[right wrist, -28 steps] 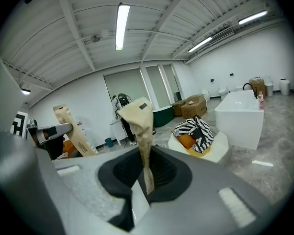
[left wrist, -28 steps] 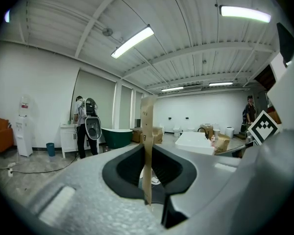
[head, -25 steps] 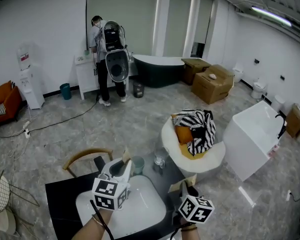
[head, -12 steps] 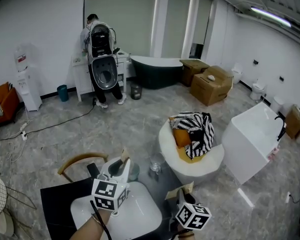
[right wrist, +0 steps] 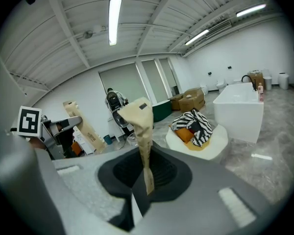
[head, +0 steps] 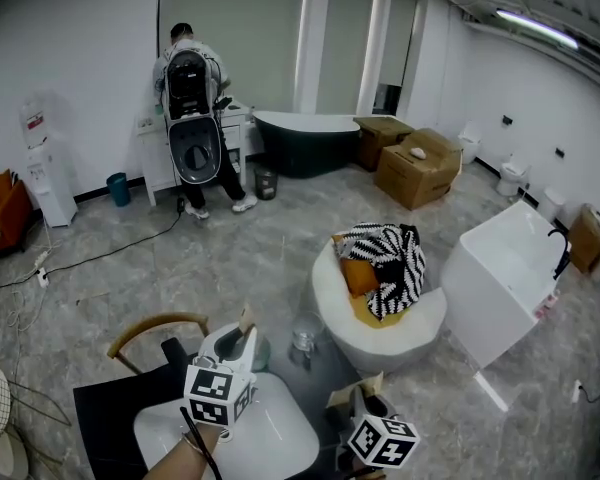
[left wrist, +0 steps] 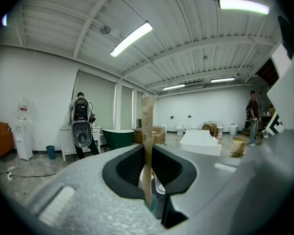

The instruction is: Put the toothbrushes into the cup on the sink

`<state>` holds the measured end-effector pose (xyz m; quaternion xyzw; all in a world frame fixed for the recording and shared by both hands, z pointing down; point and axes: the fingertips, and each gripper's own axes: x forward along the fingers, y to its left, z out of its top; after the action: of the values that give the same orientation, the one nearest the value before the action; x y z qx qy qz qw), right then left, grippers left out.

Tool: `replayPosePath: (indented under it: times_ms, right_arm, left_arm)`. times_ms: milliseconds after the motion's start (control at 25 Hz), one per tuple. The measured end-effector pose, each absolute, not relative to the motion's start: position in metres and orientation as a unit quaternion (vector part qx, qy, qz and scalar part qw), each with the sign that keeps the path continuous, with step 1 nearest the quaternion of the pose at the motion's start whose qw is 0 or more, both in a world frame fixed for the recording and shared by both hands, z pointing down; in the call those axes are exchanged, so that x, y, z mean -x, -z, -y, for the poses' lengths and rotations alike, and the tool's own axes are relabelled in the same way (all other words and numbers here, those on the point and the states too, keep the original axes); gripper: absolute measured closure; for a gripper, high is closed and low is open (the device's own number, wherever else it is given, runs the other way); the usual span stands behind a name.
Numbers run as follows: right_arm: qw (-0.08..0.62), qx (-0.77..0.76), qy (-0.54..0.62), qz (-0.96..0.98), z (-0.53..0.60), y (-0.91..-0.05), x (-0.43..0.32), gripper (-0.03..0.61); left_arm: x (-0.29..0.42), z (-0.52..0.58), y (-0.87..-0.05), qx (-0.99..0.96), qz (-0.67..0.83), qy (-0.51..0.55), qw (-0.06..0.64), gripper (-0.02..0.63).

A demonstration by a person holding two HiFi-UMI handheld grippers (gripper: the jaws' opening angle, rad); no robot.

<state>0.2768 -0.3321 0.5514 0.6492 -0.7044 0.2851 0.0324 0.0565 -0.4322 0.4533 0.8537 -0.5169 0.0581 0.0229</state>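
No wording is legible: print on the tan paper toothbrush wrapper blurs, and the white cube at seven o'clock carries only black square markers.

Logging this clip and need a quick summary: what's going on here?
A person holds a gripper in each hand over a white sink. The left gripper is shut on a paper-wrapped toothbrush, and the right gripper is shut on a second wrapped toothbrush. A green cup stands on the dark counter just beyond the left gripper. Neither toothbrush is in the cup yet.
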Motion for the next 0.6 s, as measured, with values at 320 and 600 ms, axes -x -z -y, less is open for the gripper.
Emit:
replayPosePath:
  times_ms: [320,600]
  right_arm:
    - [0.038,-0.647,-0.289,0.704,0.338,-0.557,-0.28,0.548]
    - [0.04,-0.645,-0.288,0.707,0.344,-0.557,-0.278,0.548]
  left_arm:
    - [-0.057,0.444,-0.474,-0.848,0.523,-0.075,0.038,0.571]
    - [-0.055,0.453,-0.492,-0.845,0.524,-0.085,0.058,0.569]
